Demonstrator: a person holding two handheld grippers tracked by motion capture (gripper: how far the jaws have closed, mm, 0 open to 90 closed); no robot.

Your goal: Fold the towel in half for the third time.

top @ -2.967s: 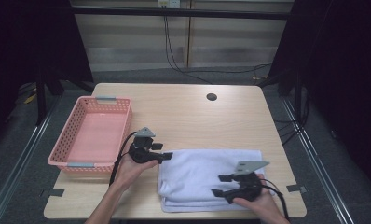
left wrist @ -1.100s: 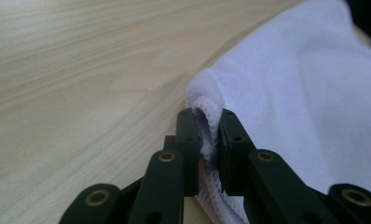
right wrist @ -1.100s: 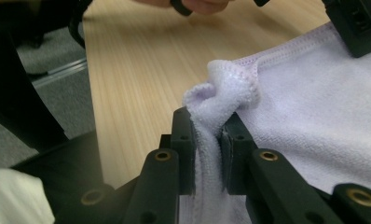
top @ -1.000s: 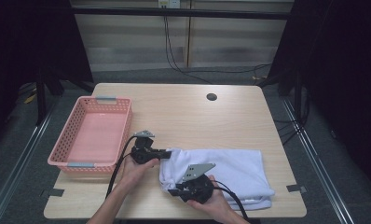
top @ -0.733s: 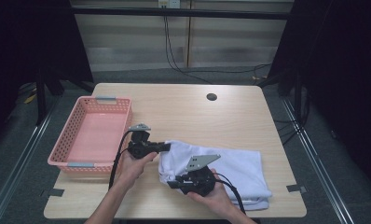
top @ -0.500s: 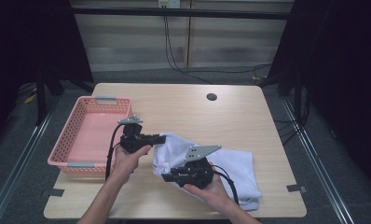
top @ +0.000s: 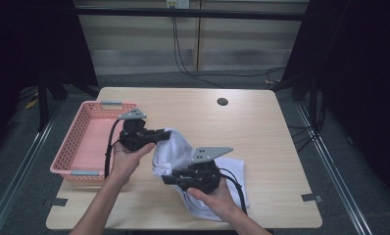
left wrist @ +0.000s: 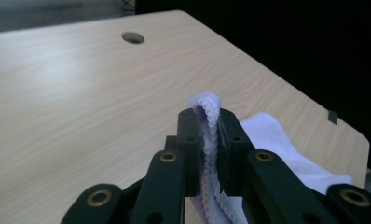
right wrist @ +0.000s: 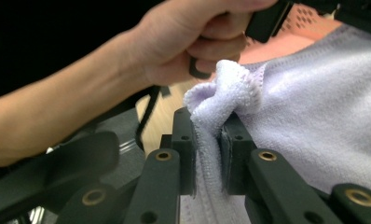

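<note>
A pale lilac towel (top: 181, 149) is lifted off the wooden table (top: 261, 122) at its left end, while its right part (top: 232, 171) still lies on the wood. My left gripper (top: 164, 135) is shut on the towel's upper edge (left wrist: 210, 116), whose folded hem is pinched between the black pads. My right gripper (top: 167, 180) is shut on another bunched edge of the towel (right wrist: 223, 100), lower and nearer the front. In the right gripper view the other hand (right wrist: 193, 32) holds its gripper just behind the cloth.
A pink mesh basket (top: 83, 142) stands at the table's left side, close beside the left hand. A round cable hole (top: 222, 102) sits in the far middle of the table. Black cables (top: 107, 152) trail from both grippers.
Both grippers have risen with the towel's left end, lifting it off the table and bunching it. The right gripper earlier slid leftward along the towel from its right corner.
</note>
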